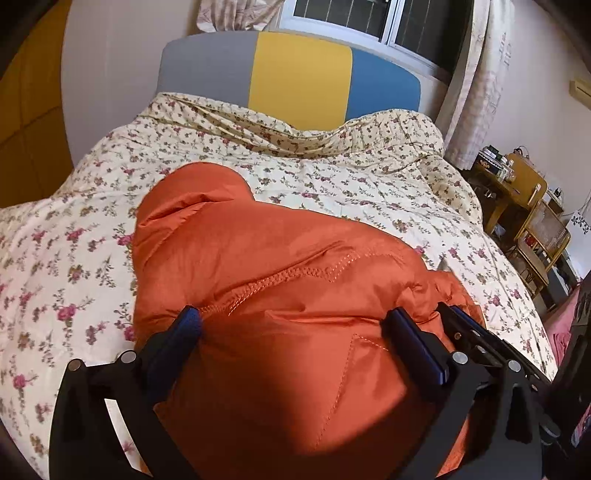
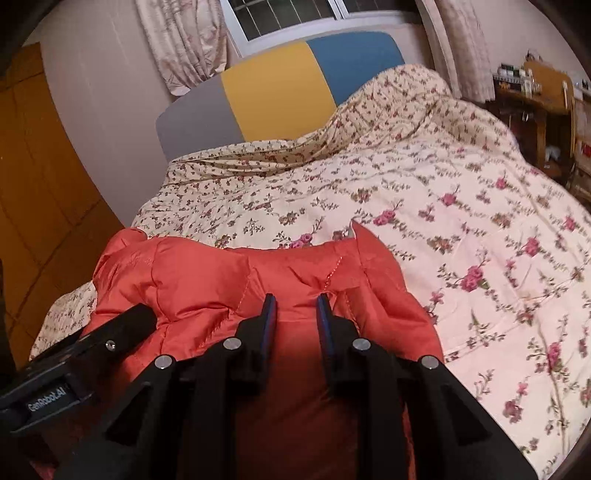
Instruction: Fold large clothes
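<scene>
Figure: two wrist views of a puffy orange jacket (image 1: 280, 295) lying on a bed covered by a floral quilt (image 1: 74, 240), which is taken here as the landmark.

Left wrist view, left to right. A wooden wardrobe (image 1: 26, 122) is standing beyond the quilt's left edge. The jacket is resting on the near middle of the quilt, bunched into a rounded heap, with a stitched seam running across it. The left gripper (image 1: 293, 328) is hovering over the near part of the jacket with its jaws spread wide, one blue-padded finger (image 1: 190, 323) on each side of a fold of orange fabric; the pads are not pressing the cloth, so the tongs are released. Just to its right, the black tip of the right gripper (image 1: 465, 332) is lying against the jacket. At the far end of the quilt, a headboard (image 1: 295, 81) in grey, yellow and blue panels is standing below a window (image 1: 369, 18). Off the quilt's right side, wooden chairs (image 1: 524, 184) are crowding a cluttered corner.

Right wrist view, left to right. The left gripper's black body (image 2: 74, 354) is lying against the jacket's left side. The right gripper (image 2: 295, 306) is pointing down at the jacket, its jaws standing narrowly parted with orange fabric showing between them; whether the pads are pinching that fabric cannot be told. Bare quilt is spreading to the right of the jacket.
</scene>
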`<state>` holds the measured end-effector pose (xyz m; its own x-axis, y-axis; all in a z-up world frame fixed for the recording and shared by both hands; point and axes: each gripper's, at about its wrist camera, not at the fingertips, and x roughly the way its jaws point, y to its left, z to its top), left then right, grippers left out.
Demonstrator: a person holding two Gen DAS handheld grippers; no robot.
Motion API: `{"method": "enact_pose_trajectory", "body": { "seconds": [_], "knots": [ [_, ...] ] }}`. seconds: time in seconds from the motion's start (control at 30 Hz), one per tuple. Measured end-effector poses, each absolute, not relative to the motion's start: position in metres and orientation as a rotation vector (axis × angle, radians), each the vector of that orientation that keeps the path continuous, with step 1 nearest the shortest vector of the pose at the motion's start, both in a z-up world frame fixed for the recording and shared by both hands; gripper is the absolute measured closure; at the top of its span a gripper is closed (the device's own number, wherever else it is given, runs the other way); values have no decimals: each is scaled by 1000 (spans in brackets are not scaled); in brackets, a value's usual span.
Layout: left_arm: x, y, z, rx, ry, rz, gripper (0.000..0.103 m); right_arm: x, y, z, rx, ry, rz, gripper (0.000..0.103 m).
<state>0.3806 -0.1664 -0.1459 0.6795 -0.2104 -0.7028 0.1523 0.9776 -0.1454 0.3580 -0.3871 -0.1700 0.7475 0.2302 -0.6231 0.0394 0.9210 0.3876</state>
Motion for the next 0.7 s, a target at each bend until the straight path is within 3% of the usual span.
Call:
{"method": "enact_pose_trajectory", "body": {
  "seconds": [0.43,0.7],
  "knots": [
    [400,-185,-171,10,807,-104,3,388,-386,-196,382,788,95,83],
    [365,-157,-148,-115,710,-153,3,372,-387,-184,373,754,106,80]
  ]
}}
